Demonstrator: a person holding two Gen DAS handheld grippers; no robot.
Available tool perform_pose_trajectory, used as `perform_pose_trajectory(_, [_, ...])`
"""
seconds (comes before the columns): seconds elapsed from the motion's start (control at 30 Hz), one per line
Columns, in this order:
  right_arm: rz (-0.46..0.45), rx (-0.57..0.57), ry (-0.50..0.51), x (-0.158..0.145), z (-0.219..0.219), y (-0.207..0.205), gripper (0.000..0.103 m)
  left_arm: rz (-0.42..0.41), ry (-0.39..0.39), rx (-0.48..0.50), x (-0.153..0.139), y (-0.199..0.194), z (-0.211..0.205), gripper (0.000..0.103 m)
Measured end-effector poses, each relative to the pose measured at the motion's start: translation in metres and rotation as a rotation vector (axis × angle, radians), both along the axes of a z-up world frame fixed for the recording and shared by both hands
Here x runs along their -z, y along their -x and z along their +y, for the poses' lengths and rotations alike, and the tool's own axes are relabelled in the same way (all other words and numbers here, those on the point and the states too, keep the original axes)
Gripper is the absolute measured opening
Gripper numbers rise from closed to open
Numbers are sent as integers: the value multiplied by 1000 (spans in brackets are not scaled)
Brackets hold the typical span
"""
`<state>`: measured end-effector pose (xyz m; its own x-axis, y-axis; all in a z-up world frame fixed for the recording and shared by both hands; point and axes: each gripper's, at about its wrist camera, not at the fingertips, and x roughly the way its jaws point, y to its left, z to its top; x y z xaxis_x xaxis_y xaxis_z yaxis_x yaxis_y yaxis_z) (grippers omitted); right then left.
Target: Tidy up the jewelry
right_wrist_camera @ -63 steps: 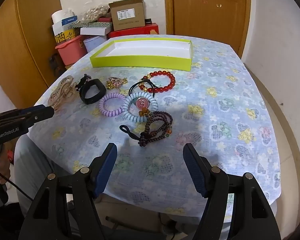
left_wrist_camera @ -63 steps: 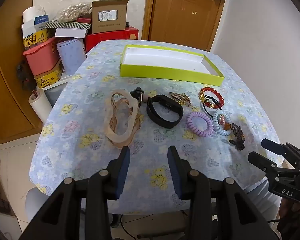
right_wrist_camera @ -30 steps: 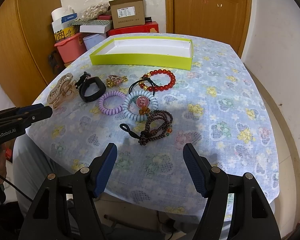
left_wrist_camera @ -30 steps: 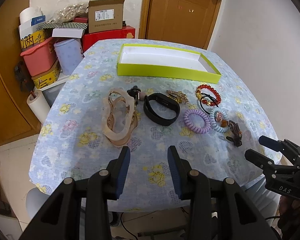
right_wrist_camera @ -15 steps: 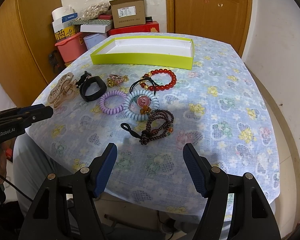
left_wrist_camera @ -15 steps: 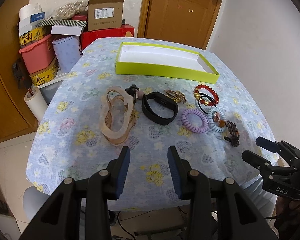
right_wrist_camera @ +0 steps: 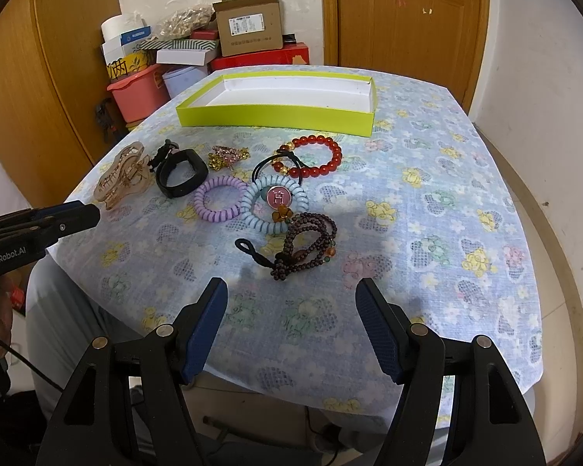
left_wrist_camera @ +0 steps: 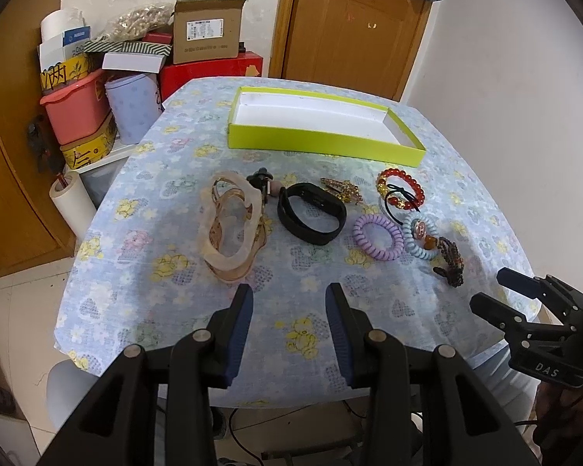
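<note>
Jewelry lies in a row across the flowered tablecloth: beige hair claws (left_wrist_camera: 229, 229), a black band (left_wrist_camera: 311, 213), a gold clip (left_wrist_camera: 342, 190), a red bead bracelet (right_wrist_camera: 318, 155), a purple coil tie (right_wrist_camera: 219, 198), a light-blue coil tie with a pink charm (right_wrist_camera: 276, 204) and a dark bead bracelet (right_wrist_camera: 307, 244). Behind them sits an empty lime-green box (left_wrist_camera: 322, 143). My left gripper (left_wrist_camera: 290, 293) hovers open over the near table edge, short of the hair claws. My right gripper (right_wrist_camera: 291, 287) is open wide just short of the dark bead bracelet. Neither holds anything.
Stacked boxes, a pink bin (left_wrist_camera: 74, 110) and a paper roll (left_wrist_camera: 70, 202) crowd the floor left of the table. A wooden door (left_wrist_camera: 353, 27) stands behind it and a white wall runs along the right. The person's grey-clad legs (right_wrist_camera: 62, 310) are under the near table edge.
Both views have drawn back slightly from the table since the earliest frames. Over the last half second nothing has moved, and the jewelry lies as before.
</note>
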<state>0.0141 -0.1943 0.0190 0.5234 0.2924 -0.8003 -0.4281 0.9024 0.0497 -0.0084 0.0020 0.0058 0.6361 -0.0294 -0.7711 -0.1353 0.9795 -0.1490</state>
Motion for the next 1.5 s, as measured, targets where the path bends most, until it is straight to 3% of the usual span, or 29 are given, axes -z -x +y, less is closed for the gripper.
perform_pose_trajectory(0.97, [-6,-13,3,-1,2,0,69,-21,17,-45,0,-2,12,41])
perform_pose_trajectory(1.13, [-11,-19,7,-1,3,-2,69,-24,6,-53,1,-6,16,52])
perform_pose_trajectory(1.5, [-9,-29,1,1,7,-14,69,-34,-28,-82,6,-31,33,60])
